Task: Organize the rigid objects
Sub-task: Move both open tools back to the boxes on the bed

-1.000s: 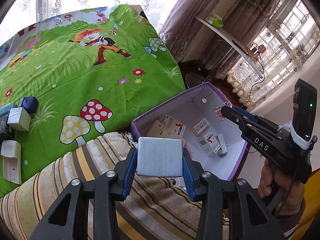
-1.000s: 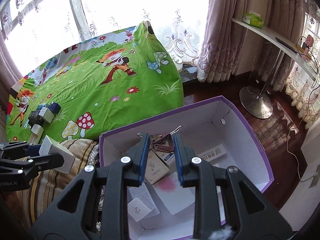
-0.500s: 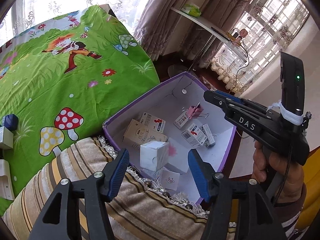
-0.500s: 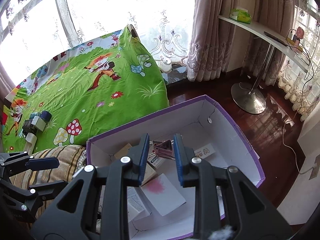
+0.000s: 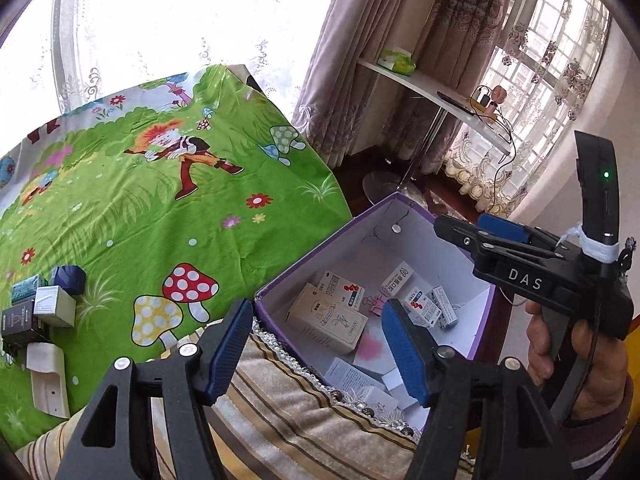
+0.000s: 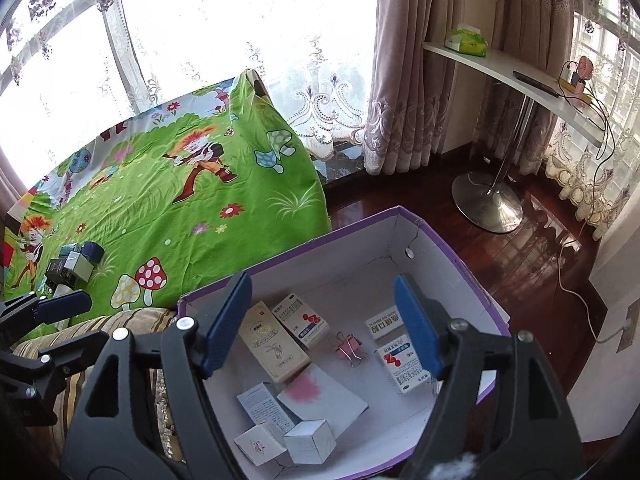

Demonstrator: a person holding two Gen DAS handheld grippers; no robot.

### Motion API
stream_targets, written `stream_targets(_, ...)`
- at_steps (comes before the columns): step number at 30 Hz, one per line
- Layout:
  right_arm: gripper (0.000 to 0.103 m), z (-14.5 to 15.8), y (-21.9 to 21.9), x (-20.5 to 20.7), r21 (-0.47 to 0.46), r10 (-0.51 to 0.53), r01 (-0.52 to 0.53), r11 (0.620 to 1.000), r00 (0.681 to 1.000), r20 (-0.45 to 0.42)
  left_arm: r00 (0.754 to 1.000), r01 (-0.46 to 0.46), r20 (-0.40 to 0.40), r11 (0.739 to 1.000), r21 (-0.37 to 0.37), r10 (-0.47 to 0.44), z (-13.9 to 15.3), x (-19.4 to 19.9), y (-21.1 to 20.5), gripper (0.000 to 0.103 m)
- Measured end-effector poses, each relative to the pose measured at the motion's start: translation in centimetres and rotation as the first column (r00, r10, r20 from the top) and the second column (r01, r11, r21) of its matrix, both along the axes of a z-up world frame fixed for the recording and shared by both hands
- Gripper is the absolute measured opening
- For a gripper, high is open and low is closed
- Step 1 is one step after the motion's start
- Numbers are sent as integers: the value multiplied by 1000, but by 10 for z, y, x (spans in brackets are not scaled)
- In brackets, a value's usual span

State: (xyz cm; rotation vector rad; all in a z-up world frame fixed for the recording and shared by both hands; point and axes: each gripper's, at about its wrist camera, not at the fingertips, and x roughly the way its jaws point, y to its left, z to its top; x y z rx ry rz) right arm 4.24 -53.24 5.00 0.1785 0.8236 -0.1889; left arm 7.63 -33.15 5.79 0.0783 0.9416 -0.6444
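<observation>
Now both tools stand apart and empty, and their jaws have just been opening. The left tool [image 5: 316, 344] hovers over the near edge of the purple box [image 5: 416, 210], above a striped cushion [image 5: 288, 412]. The right tool [image 6: 322, 326] hangs over the inside of this box, with nothing between its pads.

Inside the box lie several small cartons, a pink binder clip [image 6: 350, 348] and a white cube box [image 6: 310, 440] at the near wall. More small boxes [image 5: 44, 312] wait on the green cartoon sheet [image 5: 160, 208], well apart from the box; I judge these are the next things to collect.

Such cartons look light and stiff, but thin cardboard can dent under a hard squeeze. It seems best to take one across two flat opposite faces, near its middle, so it does not turn. The dark ones stand close together, so a tool may push a neighbour.
</observation>
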Motion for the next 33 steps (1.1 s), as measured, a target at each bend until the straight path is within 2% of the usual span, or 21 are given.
stream_targets(5, 88, 12, 12, 1, -91, -50, 51, 995, 999, 16, 1000, 2, 10, 997, -72, -1, 6, 4, 20, 68)
stream_targets(9, 95, 22, 25, 1, -155, -65, 72, 985, 997, 47, 999, -7, 54, 1000, -16, 8, 11, 3, 30, 68)
stream_targets(12, 96, 27, 35, 1, -165, -51, 61, 984, 997, 63, 997, -6, 72, 999, -45, 9, 15, 1, 43, 68)
stream_targets(19, 96, 25, 60, 6, -79, 36, -33, 996, 998, 43, 993, -60, 100, 998, -34, 63, 17, -2, 70, 68)
stream_targets(24, 96, 27, 79, 8, -16, 122, -121, 992, 991, 62, 991, -111, 68, 993, -49, 115, 11, 5, 100, 68)
stream_targets(33, 96, 22, 108, 28, 60, 177, -177, 982, 984, 11, 964, -262, 35, 964, -52, 264, -1, 20, 171, 68)
